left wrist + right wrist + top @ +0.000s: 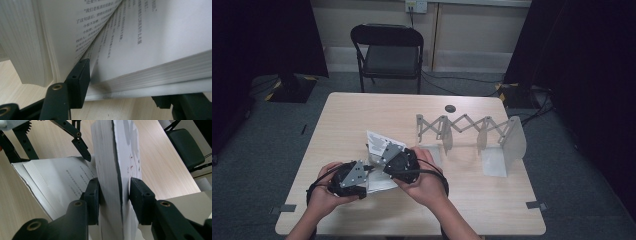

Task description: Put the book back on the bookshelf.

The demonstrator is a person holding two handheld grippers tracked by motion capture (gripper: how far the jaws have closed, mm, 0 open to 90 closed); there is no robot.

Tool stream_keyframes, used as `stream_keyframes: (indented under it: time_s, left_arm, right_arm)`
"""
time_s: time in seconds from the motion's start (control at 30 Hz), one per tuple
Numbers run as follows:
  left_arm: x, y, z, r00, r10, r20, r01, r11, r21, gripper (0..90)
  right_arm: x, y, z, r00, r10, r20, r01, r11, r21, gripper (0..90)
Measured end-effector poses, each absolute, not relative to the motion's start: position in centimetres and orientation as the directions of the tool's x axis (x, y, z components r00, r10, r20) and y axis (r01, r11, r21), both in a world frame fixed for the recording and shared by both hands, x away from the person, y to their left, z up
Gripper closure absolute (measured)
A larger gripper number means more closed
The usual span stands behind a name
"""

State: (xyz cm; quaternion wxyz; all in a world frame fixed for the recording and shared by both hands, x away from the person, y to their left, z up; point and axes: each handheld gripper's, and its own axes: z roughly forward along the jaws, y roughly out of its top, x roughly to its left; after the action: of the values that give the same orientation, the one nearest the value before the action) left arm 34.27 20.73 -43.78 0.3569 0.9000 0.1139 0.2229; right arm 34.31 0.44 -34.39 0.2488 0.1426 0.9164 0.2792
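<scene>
An open book [379, 146] lies at the near middle of the table [362, 107]. My right gripper [113, 195] is shut on a thick upright block of its pages and cover [107, 165]; in the high view it [388, 153] sits at the book's right side. My left gripper [120, 96] has its jaws wide apart around the flat lower half [155, 37]. One fingertip [81, 72] rests on the printed page at the gutter and the other jaw lies under the cover. It [368, 173] comes in from the left.
A grey scissor-type expanding book rack [472, 127] with upright end plates stands at the right of the table. A small dark round disc [450, 108] lies near the far edge. A black folding chair [387, 50] stands beyond the table.
</scene>
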Motion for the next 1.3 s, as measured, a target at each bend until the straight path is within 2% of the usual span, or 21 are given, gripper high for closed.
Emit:
stream_keyframes:
  time_s: [0.3,0.53,0.63,0.7,0.77,0.83,0.97,1.03,1.3]
  left_arm:
    - [34.3,21.3,-42.9,0.867,0.411,0.282,0.085,-0.681,0.727,50.5]
    - [34.5,21.9,-41.7,0.865,0.443,0.237,0.121,-0.641,0.758,57.5]
    - [34.5,21.8,-41.3,0.867,0.446,0.220,0.137,-0.639,0.757,59.0]
    - [34.5,21.7,-41.0,0.871,0.441,0.216,0.139,-0.643,0.753,60.1]
    - [34.5,21.5,-40.8,0.872,0.436,0.222,0.136,-0.652,0.746,61.8]
    - [34.6,21.6,-40.7,0.869,0.444,0.218,0.143,-0.648,0.748,63.3]
    - [34.8,22.0,-40.1,0.867,0.459,0.194,0.168,-0.636,0.753,65.8]
    - [34.8,22.0,-39.6,0.870,0.453,0.192,0.172,-0.645,0.744,67.4]
    - [34.6,22.2,-39.0,0.881,0.437,0.181,0.179,-0.662,0.727,69.8]
  right_arm:
    - [34.3,0.8,-34.1,-0.850,0.376,-0.369,0.100,0.803,0.588,59.0]
    - [34.9,0.3,-33.8,-0.886,0.384,-0.260,0.120,0.732,0.671,51.6]
    - [35.0,-0.3,-33.8,-0.886,0.392,-0.247,0.108,0.694,0.712,50.3]
    - [35.1,-0.9,-33.8,-0.872,0.438,-0.219,0.138,0.649,0.748,41.9]
    - [35.3,-1.5,-33.7,-0.866,0.460,-0.198,0.155,0.622,0.767,39.8]
    - [35.3,-2.3,-33.3,-0.856,0.501,-0.130,0.212,0.567,0.796,32.5]
    - [35.0,-3.9,-32.2,-0.859,0.504,-0.092,0.224,0.531,0.817,31.3]
    - [34.7,-4.9,-32.1,-0.847,0.519,-0.113,0.217,0.533,0.818,30.0]
    - [34.2,-7.5,-34.7,-0.836,0.545,-0.067,0.265,0.506,0.821,28.7]
